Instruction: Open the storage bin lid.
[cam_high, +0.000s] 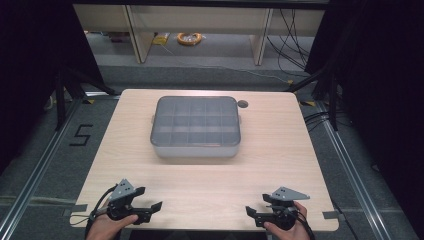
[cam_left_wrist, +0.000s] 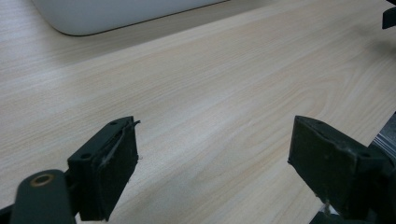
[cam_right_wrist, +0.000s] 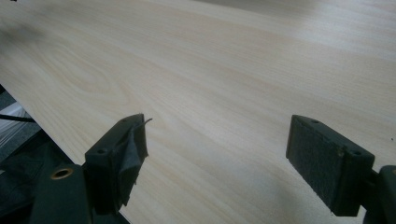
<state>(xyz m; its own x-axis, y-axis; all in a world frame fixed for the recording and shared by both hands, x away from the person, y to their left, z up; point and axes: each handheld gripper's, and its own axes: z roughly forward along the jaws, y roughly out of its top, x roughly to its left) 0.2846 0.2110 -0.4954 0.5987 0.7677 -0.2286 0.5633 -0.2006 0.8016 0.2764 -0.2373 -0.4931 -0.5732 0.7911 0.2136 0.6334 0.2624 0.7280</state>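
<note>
From above, the lidded compartment box (cam_high: 195, 127) sits mid-table at twelve o'clock from my left gripper (cam_high: 152, 207) and right gripper (cam_high: 251, 212). Jaws of both stand apart, empty. Left gripper view catches what is probably its base (cam_left_wrist: 116, 14).

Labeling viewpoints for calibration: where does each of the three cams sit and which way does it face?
High view: above the near table edge, looking forward and down at the table and lidded box; both hands and each hand-held gripper, left and right, show.
Left gripper view: on the left hand-held gripper, facing right across the wood; open jaws show.
Right gripper view: on the right hand-held gripper, facing the tabletop; open jaws show.
Shared: high and left gripper views both catch the box.
</note>
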